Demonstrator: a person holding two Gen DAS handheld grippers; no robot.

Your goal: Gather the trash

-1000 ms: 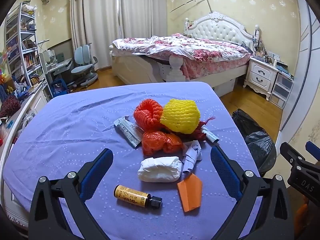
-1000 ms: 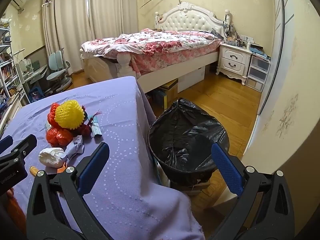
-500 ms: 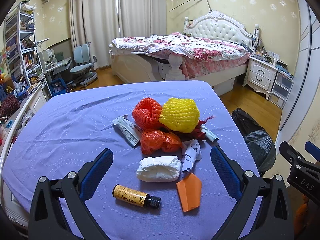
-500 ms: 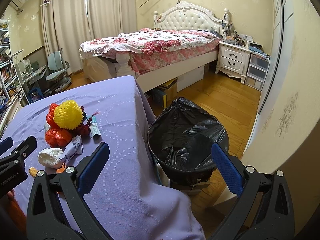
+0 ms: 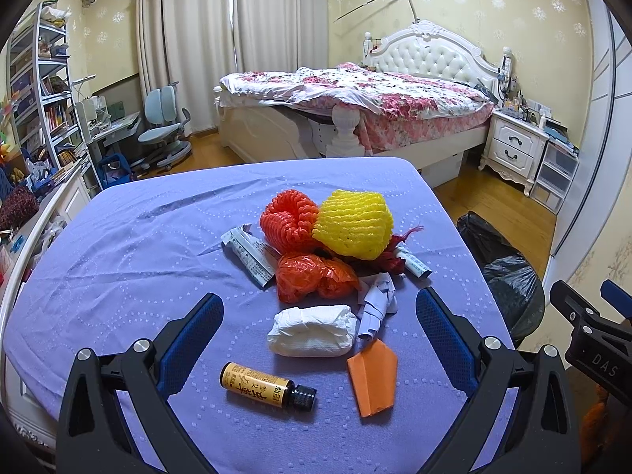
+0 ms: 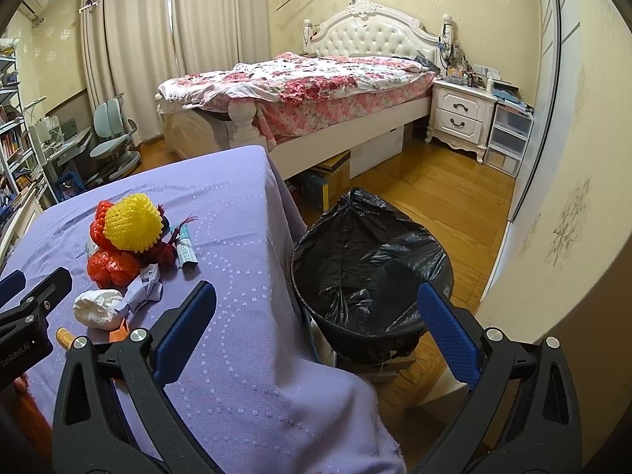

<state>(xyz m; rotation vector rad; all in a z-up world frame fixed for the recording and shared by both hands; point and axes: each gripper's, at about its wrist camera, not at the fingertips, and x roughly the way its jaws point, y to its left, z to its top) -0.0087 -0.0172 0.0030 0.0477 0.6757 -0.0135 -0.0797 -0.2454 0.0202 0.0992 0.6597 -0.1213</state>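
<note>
A pile of trash lies on the purple table (image 5: 118, 260): a yellow foam net (image 5: 353, 223), an orange foam net (image 5: 288, 219), a crumpled orange bag (image 5: 316, 276), a white tissue wad (image 5: 312, 330), a small brown bottle (image 5: 266, 385), an orange folded paper (image 5: 373, 375), and a grey wrapper (image 5: 249, 252). My left gripper (image 5: 319, 318) is open, its fingers on either side of the tissue wad and above the table. My right gripper (image 6: 316, 318) is open and holds nothing, hanging over the table's right edge beside the black-lined bin (image 6: 369, 272).
The bin (image 5: 509, 276) stands on the wooden floor right of the table. A bed (image 5: 355, 106) and a white nightstand (image 5: 517, 146) are behind. A desk chair (image 5: 162, 126) and shelves (image 5: 43, 91) stand at the left.
The view of both cameras has shifted only slightly; the trash pile sits a touch lower left in the left wrist view. Both grippers stay open.
</note>
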